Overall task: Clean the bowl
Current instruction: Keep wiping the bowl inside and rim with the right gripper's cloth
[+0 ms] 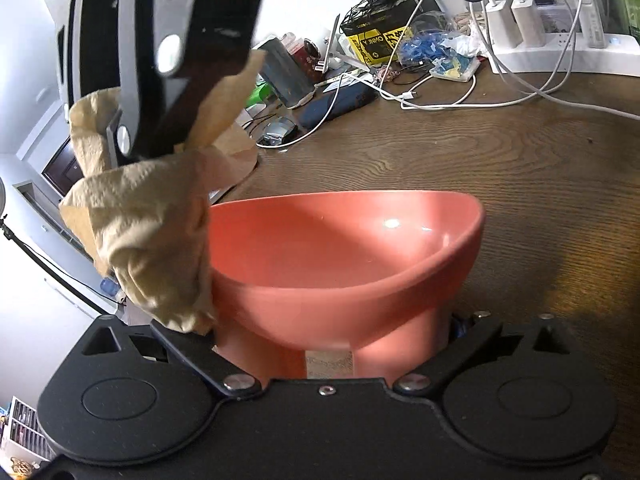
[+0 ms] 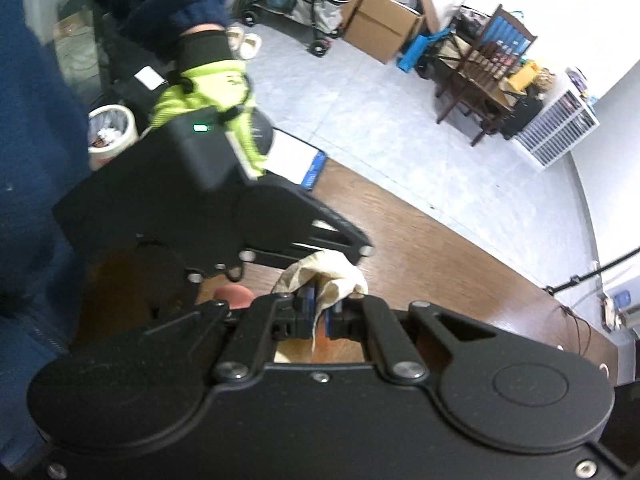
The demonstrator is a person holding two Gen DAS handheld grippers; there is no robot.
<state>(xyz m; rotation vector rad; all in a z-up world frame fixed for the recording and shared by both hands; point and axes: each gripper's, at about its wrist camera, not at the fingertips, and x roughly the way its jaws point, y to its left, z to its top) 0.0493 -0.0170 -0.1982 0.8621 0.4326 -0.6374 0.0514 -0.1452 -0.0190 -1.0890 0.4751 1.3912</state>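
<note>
A: Starting at the left of the left wrist view, what's there?

B: A crumpled beige paper towel (image 1: 148,240), hanging from the right gripper (image 1: 180,148), which comes down from the upper left. The towel's lower end touches the outer left side of the salmon-pink bowl (image 1: 340,264).

A: And the bowl itself?

B: It's tipped, its opening facing up and away, and its base sits between the fingers of the left gripper (image 1: 332,344), which press against it on both sides. It is raised above the wooden worktop (image 1: 500,160).

A: Further right?

B: White cables (image 1: 440,100) trail over the worktop, with a yellow and black box (image 1: 376,42) and white chargers (image 1: 516,20) at the back.

A: What does the right wrist view show?

B: At left, a hand in a lime-green glove (image 2: 208,92) holds the left gripper's black body (image 2: 208,216). A sliver of the bowl (image 2: 234,296) shows below it. In the middle, the right gripper (image 2: 320,316) has its blue-padded fingers (image 2: 306,312) pinched on the paper towel (image 2: 324,272).
</note>
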